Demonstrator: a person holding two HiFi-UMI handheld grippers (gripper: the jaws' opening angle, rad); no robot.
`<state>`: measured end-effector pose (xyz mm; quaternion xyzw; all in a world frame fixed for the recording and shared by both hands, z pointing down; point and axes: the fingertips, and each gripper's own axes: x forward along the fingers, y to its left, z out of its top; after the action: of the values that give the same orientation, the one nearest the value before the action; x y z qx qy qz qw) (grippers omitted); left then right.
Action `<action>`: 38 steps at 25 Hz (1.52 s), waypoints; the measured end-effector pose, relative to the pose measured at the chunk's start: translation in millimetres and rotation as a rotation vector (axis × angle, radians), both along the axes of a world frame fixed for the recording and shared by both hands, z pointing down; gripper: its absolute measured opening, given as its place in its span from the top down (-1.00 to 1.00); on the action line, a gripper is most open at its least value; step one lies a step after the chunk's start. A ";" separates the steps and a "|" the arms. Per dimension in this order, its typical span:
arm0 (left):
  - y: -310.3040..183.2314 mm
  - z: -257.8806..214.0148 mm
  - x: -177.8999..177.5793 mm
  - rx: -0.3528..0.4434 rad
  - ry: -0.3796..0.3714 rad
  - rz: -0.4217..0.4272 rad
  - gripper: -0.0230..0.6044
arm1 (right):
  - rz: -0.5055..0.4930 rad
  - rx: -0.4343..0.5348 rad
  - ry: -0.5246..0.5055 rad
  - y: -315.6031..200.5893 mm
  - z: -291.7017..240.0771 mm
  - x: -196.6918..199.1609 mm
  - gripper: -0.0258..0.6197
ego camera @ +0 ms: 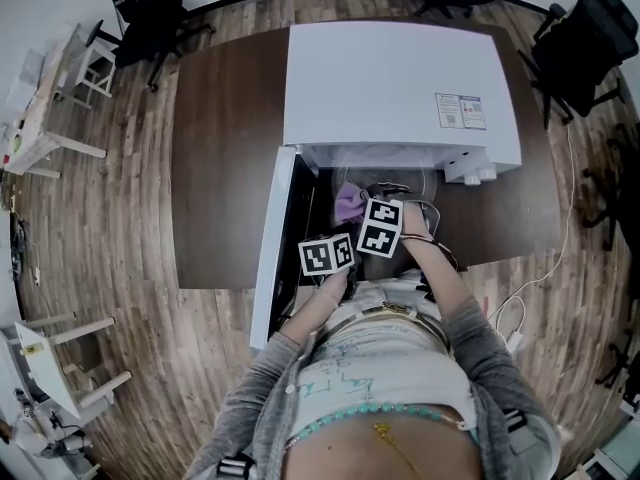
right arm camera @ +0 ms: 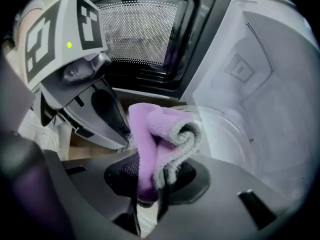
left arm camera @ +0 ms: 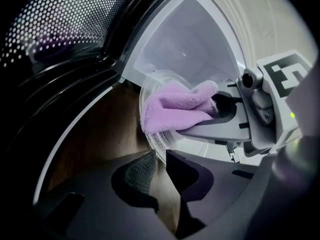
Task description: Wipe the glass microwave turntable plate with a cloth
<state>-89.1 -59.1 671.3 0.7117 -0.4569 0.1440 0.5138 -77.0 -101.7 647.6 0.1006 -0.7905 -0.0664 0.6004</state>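
Purple cloth (right arm camera: 150, 129), pinched in the right hand-held gripper (right arm camera: 156, 180), lies on the glass turntable plate (left arm camera: 157, 144), whose rim the left hand-held gripper (left arm camera: 161, 159) clamps, so wiping seems under way but unfinished.

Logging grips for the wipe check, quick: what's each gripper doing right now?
Left gripper: closed on the rim of the plate.
Right gripper: closed on the cloth.

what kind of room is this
Probably an office or lab workroom, not a kitchen: the microwave sits on a dark table, with black office chairs around it on a wood floor.
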 end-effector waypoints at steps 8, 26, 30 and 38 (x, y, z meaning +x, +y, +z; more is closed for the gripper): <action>0.2 0.1 0.4 -0.003 0.003 0.003 0.69 | -0.021 0.030 -0.017 -19.4 -7.2 -19.1 0.57; 0.6 -0.2 -0.8 -0.009 0.012 0.008 0.69 | 0.050 0.087 -0.073 -63.6 -25.4 -19.7 0.57; 0.8 -0.5 -0.8 -0.010 0.013 0.007 0.69 | 0.071 0.116 -0.085 -73.2 -29.6 -15.1 0.57; 0.4 0.6 -0.4 -0.011 0.015 0.008 0.69 | 0.160 0.177 -0.100 -96.5 -37.0 7.4 0.57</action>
<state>-89.5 -58.7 671.9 0.7118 -0.4493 0.1434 0.5205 -69.6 -198.3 610.5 0.2191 -0.8001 -0.0828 0.5522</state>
